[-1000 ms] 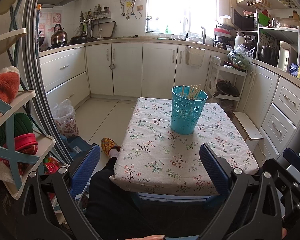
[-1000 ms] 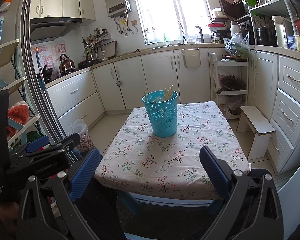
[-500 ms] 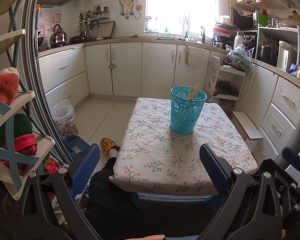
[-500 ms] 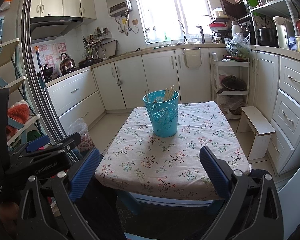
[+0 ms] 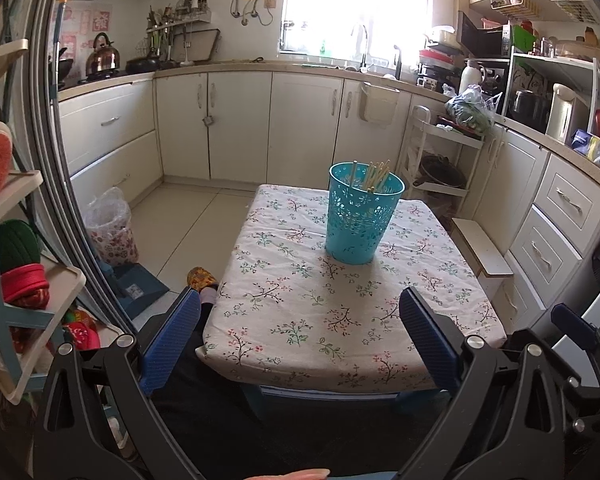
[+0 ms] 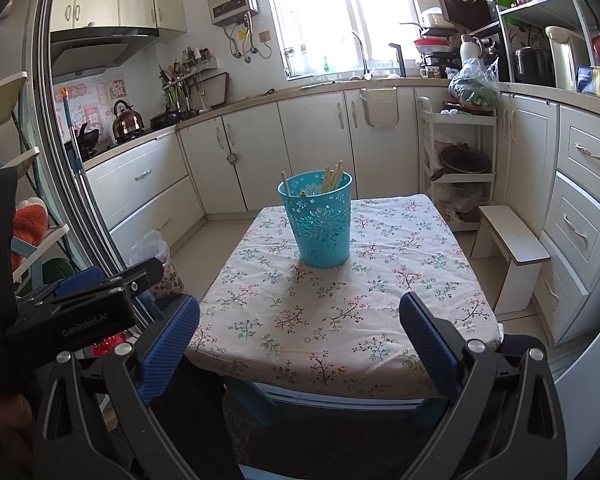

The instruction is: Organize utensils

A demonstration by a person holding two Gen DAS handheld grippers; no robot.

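A teal perforated holder (image 5: 360, 216) stands upright on the small table with a floral cloth (image 5: 300, 312); it also shows in the right wrist view (image 6: 320, 220). Several wooden chopsticks (image 5: 374, 176) stick out of its top, as the right wrist view shows too (image 6: 332, 178). My left gripper (image 5: 300, 312) is open and empty, held near the table's front edge, well short of the holder. My right gripper (image 6: 300, 316) is open and empty, also at the front edge. The left gripper's body (image 6: 80, 312) shows at the left of the right wrist view.
White kitchen cabinets (image 5: 240, 124) run along the back and right. A white step stool (image 6: 512, 240) stands right of the table. A shelf rack (image 5: 16, 240) with cloths is at the left. A bagged bin (image 5: 110, 226) sits on the floor. A slippered foot (image 5: 202, 280) is by the table's left corner.
Both views have shifted only slightly; the holder sits a touch more to the left in the left wrist view. Both grippers stay open and empty.
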